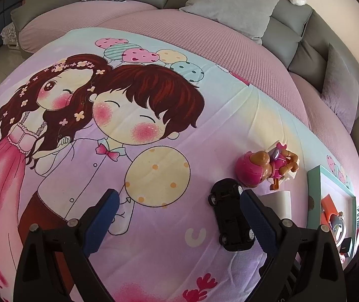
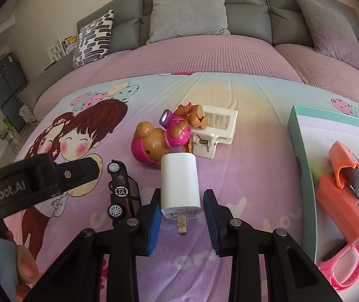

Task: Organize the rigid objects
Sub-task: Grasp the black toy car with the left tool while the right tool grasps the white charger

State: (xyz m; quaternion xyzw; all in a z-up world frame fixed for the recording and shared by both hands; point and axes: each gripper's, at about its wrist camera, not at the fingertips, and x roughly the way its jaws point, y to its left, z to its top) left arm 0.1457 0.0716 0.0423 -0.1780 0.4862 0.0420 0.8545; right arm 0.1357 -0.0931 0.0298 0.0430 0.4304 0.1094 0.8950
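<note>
A white charger plug (image 2: pixel 179 183) lies on the cartoon quilt (image 2: pixel 242 176), prongs toward the camera. My right gripper (image 2: pixel 182 214) is shut on its near end, the left pad on its side and the right pad just at its other edge. A black toy car (image 1: pixel 232 216) lies on its side close inside the right finger (image 1: pixel 257 221) of my left gripper (image 1: pixel 179 201), which stands wide open and grips nothing. The same black toy car (image 2: pixel 121 191) shows in the right wrist view beside the left gripper's body (image 2: pixel 38 181). A pink and brown toy pup (image 2: pixel 164 136) lies beyond the charger.
A white spring clip (image 2: pixel 217 130) lies against the pup. A teal-rimmed tray (image 2: pixel 297 151) at the right holds an orange toy (image 2: pixel 340 191) and a pink strap (image 2: pixel 350 261). Grey cushions and a sofa back (image 2: pixel 187 12) line the far side. A hand (image 2: pixel 26 269) shows at lower left.
</note>
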